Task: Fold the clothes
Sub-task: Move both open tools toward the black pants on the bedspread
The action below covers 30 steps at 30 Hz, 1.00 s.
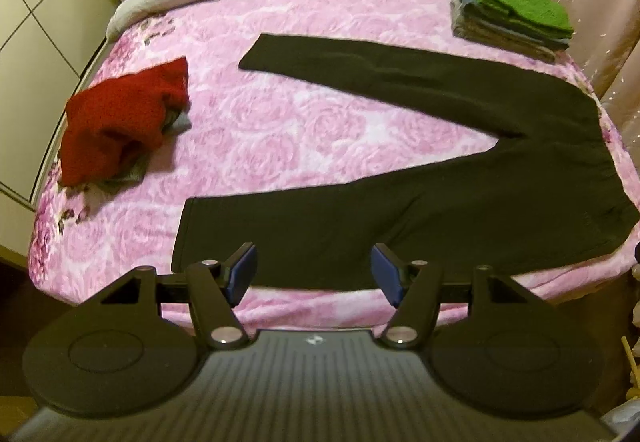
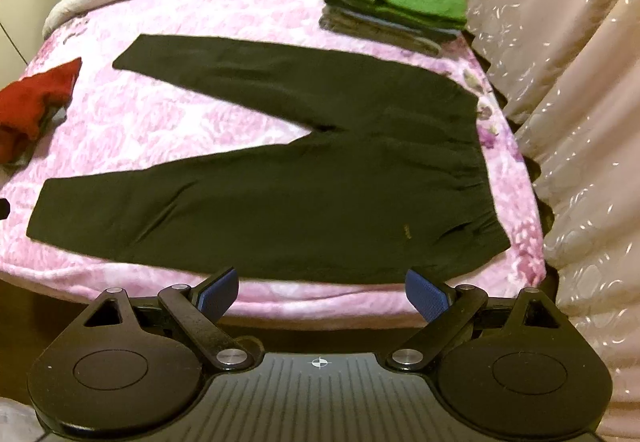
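Both tongs, left and right, hung wide and empty; we judged the trousers spread, unfolded, their six-o'clock edge needing pinching next.

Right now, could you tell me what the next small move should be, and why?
Probably lower both open grippers onto the near leg of the black trousers: the left hand-held gripper near its hem, the right hand-held gripper near the waist. The trousers lie flat, unfolded, legs apart.

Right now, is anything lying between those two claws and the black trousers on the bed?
Nothing visible. The black trousers lie spread flat on the pink blanket, directly beyond the open left claw and right claw.
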{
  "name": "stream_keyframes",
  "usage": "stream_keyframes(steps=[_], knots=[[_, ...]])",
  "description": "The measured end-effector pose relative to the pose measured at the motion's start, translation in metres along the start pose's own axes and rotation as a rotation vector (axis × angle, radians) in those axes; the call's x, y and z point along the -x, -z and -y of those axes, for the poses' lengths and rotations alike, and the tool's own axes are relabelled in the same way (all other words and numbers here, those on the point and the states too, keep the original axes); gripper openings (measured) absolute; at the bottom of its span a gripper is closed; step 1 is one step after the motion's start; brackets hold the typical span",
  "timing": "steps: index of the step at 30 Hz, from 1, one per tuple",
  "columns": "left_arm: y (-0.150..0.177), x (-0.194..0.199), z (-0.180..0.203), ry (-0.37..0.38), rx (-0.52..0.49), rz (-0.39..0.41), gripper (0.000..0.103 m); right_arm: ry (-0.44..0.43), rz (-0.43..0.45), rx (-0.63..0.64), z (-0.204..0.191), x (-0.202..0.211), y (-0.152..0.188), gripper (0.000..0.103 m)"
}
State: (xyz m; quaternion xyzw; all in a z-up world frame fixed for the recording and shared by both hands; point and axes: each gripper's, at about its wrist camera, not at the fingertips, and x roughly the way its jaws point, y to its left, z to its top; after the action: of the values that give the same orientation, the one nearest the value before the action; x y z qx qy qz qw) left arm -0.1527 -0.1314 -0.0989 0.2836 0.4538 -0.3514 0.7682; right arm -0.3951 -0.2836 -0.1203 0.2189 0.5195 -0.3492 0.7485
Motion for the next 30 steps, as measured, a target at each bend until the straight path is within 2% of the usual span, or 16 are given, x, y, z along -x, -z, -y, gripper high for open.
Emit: stream_keyframes(steps=[9,15,22,30], knots=[[-0.003,-0.026,0.002,-0.012,0.013,-0.075,0.059,-0.012,-0.073,-0.010,0.002,-0.035,-0.015,0.093],[-0.018,-0.044,0.008,-0.048,0.039,-0.115,0.059,-0.030,-0.117,-0.010,0.021,-0.063,-0.041,0.093],[-0.062,-0.074,0.040,-0.064,0.047,-0.138,0.059,-0.043,-0.140,-0.014,0.069,-0.100,-0.086,0.093],[-0.108,-0.117,0.096,0.008,0.003,-0.133,0.059,-0.020,-0.177,-0.037,0.130,-0.149,-0.120,0.093]])
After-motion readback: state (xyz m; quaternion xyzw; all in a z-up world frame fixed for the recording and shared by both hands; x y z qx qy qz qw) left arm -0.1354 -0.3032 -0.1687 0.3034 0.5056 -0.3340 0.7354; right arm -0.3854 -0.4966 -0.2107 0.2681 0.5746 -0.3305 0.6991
